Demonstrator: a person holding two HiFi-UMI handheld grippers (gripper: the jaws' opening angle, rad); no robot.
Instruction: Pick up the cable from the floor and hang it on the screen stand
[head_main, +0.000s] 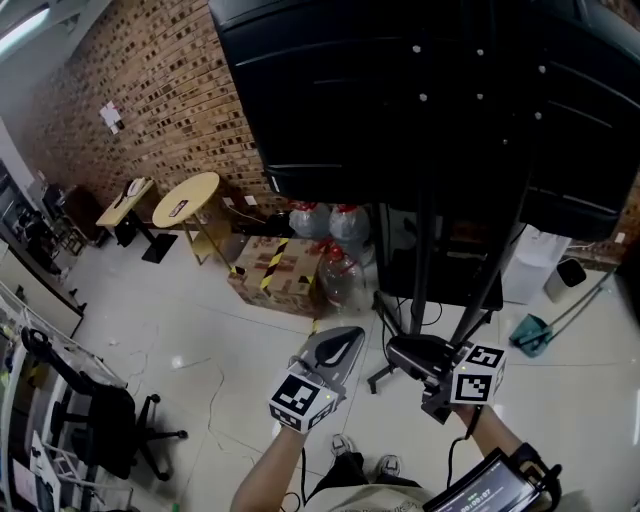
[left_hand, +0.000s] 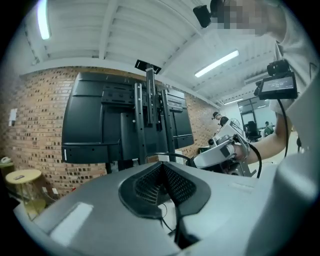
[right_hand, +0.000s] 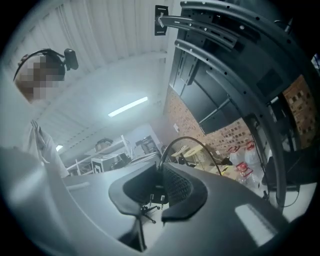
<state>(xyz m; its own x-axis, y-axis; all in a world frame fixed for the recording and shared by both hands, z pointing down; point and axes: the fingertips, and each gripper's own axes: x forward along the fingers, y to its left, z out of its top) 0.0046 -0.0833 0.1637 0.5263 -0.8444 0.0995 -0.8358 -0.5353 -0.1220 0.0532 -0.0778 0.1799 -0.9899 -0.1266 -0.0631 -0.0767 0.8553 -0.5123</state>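
a person's two hands hold a pair of grey two-jaw tools up in front of a large black flat screen (head_main: 420, 100) mounted on a black metal screen stand (head_main: 425, 260), with a white tiled floor (head_main: 180, 340) far below. in the left gripper view, the left gripper (left_hand: 161, 164) has its mesh-lined fingers (left_hand: 177, 182) drawn together at the tips, pinching a thin black cable (left_hand: 170, 153). from those tips the cable runs off to the right, toward the other tool, in front of the back of the screen. in the right gripper view, the right gripper (right_hand: 161, 169) is likewise nearly closed, its tips clamped on the same cable, which rises out of the pinch, arches up and over, and drops away to the right beside the stand's curved black bars. the cable is off the floor, strung between the two sets of tips; none of it rests on the stand. a red brick wall (head_main: 170, 90), a round pale wooden table (head_main: 185, 200) and a brown cardboard box with yellow and black tape (head_main: 275, 270) sit in the background.
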